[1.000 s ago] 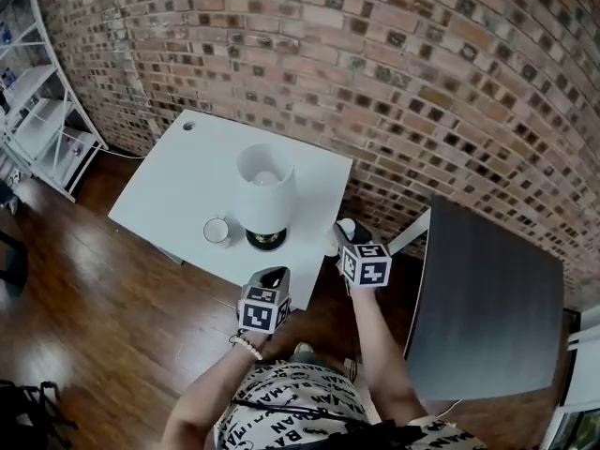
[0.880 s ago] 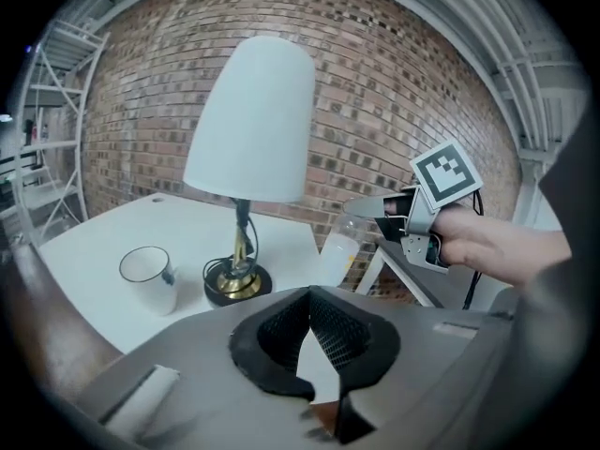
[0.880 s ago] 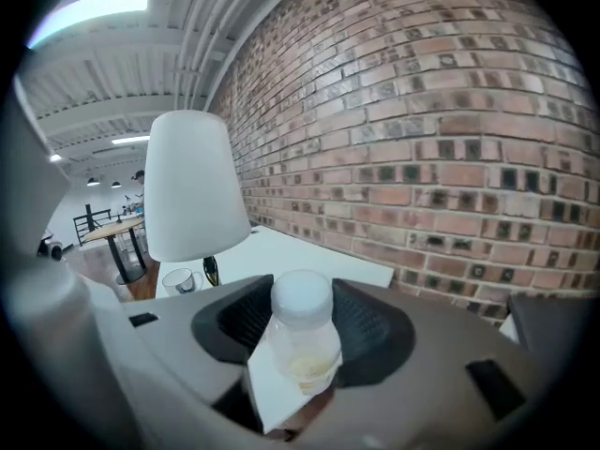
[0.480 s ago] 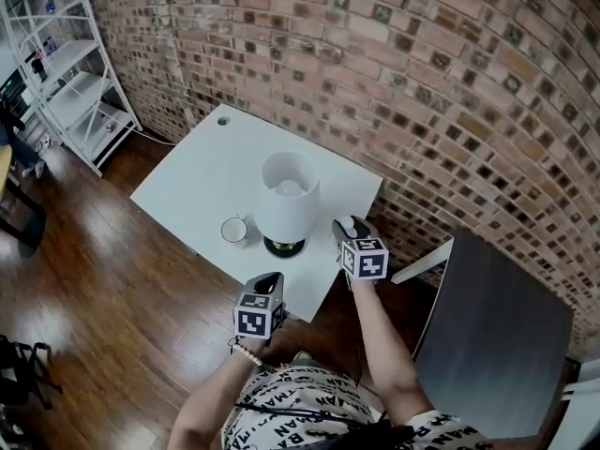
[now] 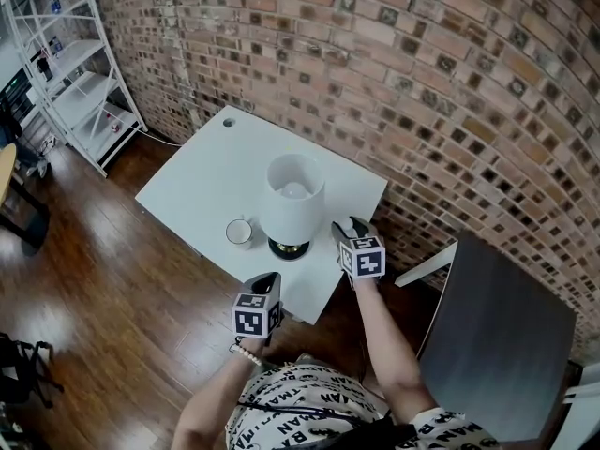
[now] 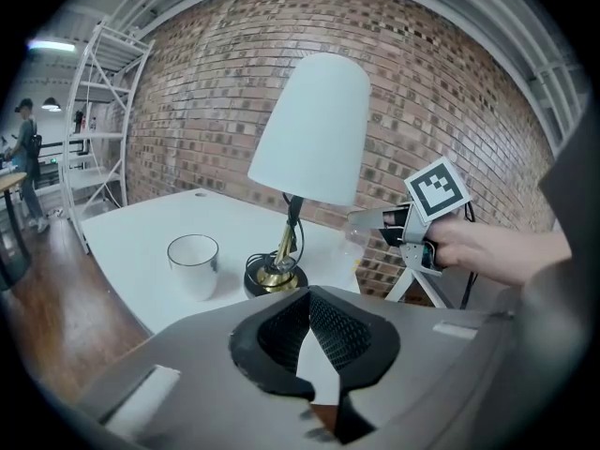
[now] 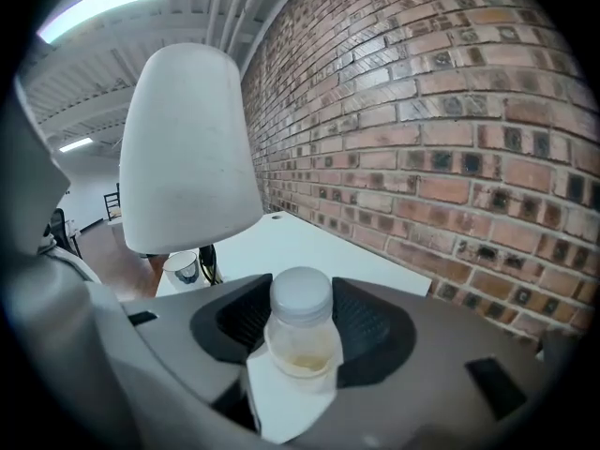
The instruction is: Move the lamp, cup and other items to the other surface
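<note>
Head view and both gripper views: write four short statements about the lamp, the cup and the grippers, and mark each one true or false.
1. The right gripper is closed on a small clear bottle with a white cap. True.
2. The cup lies tipped on its side. False: it stands upright on the white table, beside the lamp.
3. The lamp stands on the dark table. False: it stands on the white table, near the edge closest to the person.
4. The left gripper has nothing between its jaws. True: its pads meet at the tips, short of the lamp and the cup.
</note>
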Action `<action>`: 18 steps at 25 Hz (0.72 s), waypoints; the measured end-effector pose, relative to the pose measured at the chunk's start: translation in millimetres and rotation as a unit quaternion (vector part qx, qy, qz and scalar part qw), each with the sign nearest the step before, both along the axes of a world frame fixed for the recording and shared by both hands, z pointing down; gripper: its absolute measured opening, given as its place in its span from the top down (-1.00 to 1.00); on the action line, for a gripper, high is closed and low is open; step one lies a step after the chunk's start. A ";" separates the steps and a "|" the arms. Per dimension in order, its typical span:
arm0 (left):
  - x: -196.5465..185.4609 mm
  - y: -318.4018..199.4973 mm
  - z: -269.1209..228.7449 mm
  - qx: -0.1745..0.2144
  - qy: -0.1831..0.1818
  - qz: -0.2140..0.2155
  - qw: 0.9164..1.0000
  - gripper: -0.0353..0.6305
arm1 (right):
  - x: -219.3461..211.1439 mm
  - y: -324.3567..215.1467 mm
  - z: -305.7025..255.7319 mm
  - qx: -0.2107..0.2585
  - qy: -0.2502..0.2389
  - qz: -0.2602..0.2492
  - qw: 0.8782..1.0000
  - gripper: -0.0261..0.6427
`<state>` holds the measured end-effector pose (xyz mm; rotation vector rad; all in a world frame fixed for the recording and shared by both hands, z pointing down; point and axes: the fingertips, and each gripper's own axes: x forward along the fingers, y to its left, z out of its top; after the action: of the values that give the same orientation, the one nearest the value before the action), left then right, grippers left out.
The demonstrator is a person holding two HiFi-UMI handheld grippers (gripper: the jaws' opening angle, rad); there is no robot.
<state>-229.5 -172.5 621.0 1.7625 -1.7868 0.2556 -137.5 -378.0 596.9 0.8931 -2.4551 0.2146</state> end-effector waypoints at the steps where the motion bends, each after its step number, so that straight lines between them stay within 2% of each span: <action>1: 0.1 -0.7 -1.8 0.000 -0.001 0.001 1.000 0.89 | 2.5 0.2 0.7 -0.002 0.002 0.004 1.000 0.28; 10: 1.5 -1.4 -3.9 0.001 -0.003 0.021 1.000 0.88 | 7.7 1.4 1.0 -0.002 0.005 0.017 1.000 0.27; 12: 2.9 -1.6 -6.6 0.004 -0.002 0.020 1.000 0.89 | 7.8 -0.2 2.3 -0.004 0.004 0.021 1.000 0.22; 18: 1.6 8.1 -5.6 0.001 0.005 0.018 1.000 0.88 | 13.4 0.9 -5.4 0.002 0.000 0.031 1.000 0.21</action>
<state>-228.0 -164.4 615.4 1.7958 -1.7503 0.2579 -124.1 -377.1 591.5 0.9716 -2.4308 0.2319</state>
